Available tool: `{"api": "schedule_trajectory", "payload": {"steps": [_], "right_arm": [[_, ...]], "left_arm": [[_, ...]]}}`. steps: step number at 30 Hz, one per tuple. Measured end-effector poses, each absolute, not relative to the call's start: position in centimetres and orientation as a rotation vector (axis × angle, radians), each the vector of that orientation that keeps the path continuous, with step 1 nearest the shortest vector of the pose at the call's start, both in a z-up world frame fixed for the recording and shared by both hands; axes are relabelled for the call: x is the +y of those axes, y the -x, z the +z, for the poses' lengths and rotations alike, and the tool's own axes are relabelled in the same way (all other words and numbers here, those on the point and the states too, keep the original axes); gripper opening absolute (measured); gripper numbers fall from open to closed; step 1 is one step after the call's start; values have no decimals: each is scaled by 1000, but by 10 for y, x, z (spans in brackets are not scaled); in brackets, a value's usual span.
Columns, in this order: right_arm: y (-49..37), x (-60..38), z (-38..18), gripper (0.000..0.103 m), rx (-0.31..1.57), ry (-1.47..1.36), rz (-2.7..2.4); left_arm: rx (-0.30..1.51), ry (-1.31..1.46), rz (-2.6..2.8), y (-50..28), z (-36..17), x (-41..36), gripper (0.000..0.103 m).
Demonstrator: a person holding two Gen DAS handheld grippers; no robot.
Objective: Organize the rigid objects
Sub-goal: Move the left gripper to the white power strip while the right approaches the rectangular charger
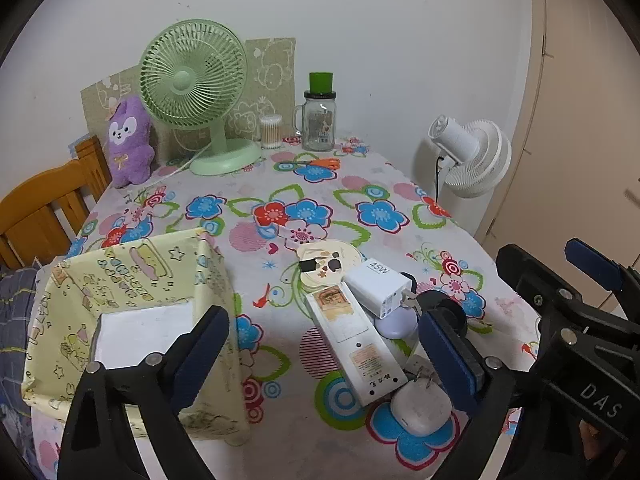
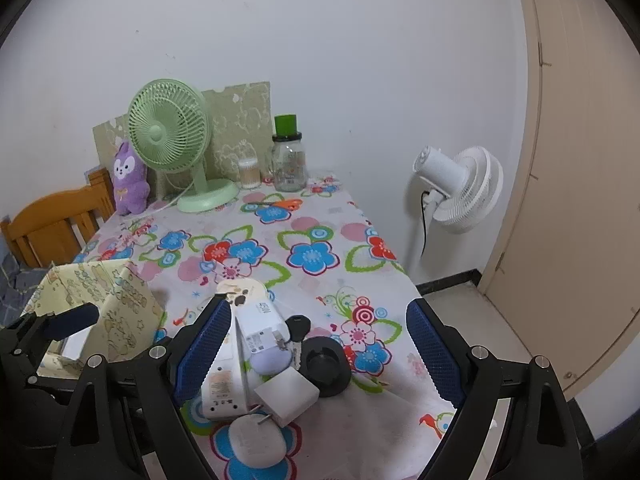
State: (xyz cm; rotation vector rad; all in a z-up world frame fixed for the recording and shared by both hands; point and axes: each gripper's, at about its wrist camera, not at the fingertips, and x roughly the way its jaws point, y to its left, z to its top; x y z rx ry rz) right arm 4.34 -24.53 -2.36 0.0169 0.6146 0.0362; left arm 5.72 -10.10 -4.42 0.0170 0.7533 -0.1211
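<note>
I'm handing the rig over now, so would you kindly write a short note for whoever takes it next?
Left gripper: jaws open, empty, between the yellow box and the pile.
Right gripper: jaws open, empty, over the pile.
The pile lies right of the box: white power strip, 45W charger, lilac case, black round holder, white cube plug, white oval case, round disc.
Done: nothing visibly in the box.
Left: move all into it.

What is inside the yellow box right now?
The yellow box shows only a bare white floor; its near corner is hidden behind the left gripper, so contents there are unknown.
</note>
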Motion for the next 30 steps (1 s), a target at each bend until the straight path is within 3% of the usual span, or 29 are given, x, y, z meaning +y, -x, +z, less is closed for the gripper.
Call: {"api": "schedule_trajectory", "payload": {"steps": [9, 30], "right_arm": [[-59, -257, -41, 91, 655, -24, 27], [-106, -246, -79, 91, 757, 10, 112]], "left_arm": [[812, -30, -133, -74, -63, -122, 94], [953, -15, -73, -117, -110, -132, 75]]}}
